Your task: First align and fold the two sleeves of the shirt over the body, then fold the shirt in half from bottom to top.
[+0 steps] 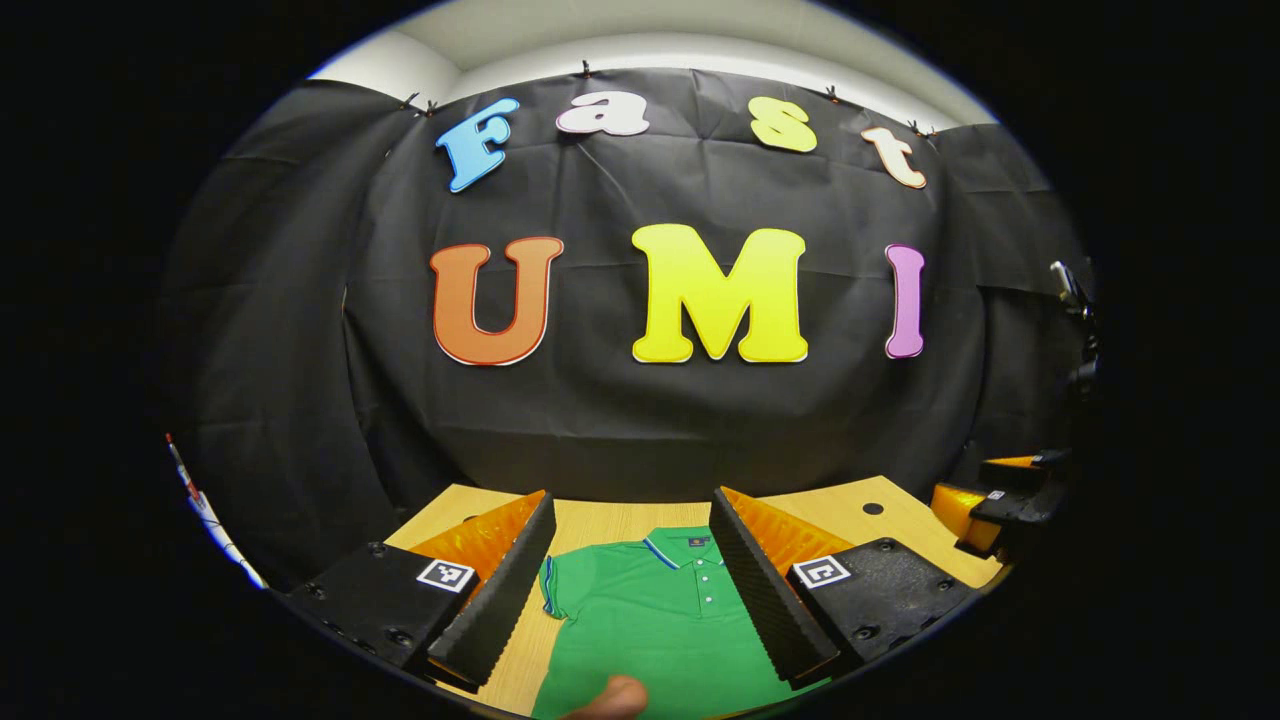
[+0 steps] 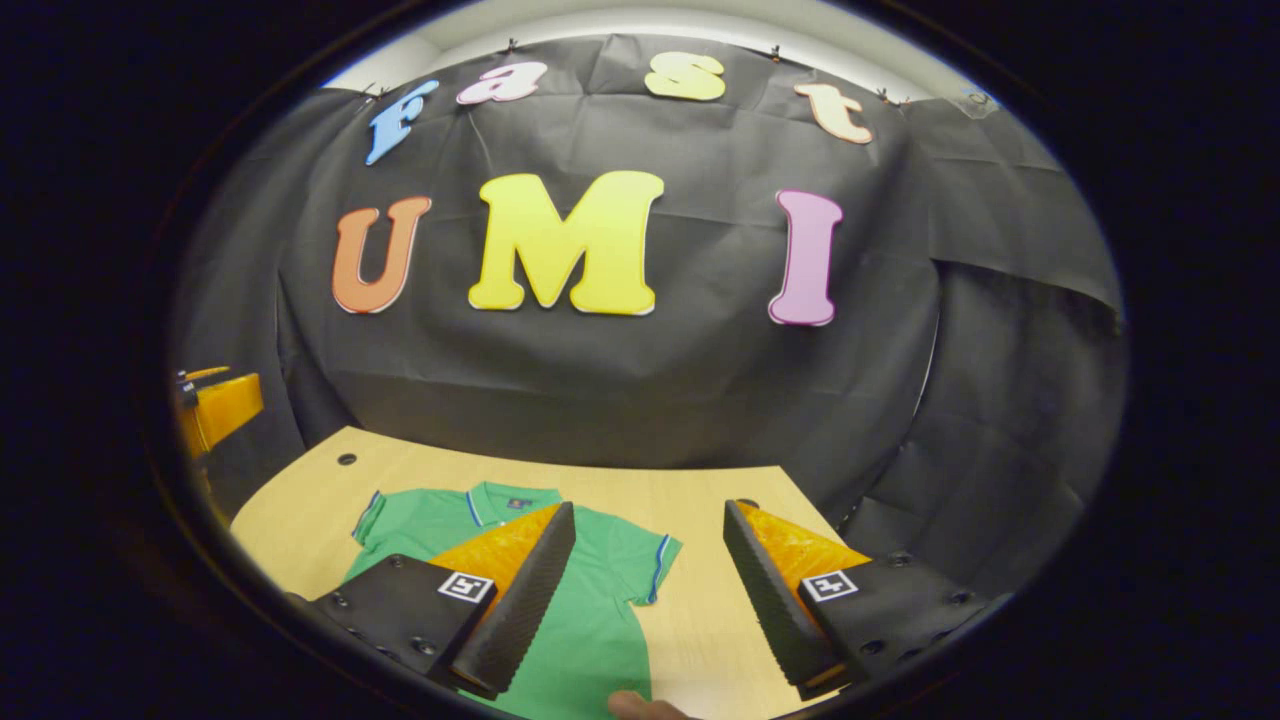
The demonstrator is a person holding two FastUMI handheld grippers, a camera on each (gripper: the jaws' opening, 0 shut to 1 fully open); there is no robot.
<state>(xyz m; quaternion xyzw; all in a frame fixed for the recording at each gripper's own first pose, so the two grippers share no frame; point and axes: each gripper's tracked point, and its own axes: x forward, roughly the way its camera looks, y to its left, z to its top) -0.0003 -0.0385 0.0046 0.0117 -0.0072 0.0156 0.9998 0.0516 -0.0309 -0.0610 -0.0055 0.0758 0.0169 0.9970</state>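
Shirt (image 1: 650, 620), green with its collar toward the surface's (image 2: 300, 510) far edge, lies flat, long axis running far to near. Left claw (image 1: 633, 590) hovers spread above the chest; right claw (image 2: 650, 590) hovers spread above 1 short sleeve (image 2: 655, 565), touching nothing.

shirt (image 1: 640, 610) flat on table (image 1: 600, 520) | collar toward wall | left tongs (image 1: 628, 570) over shirt
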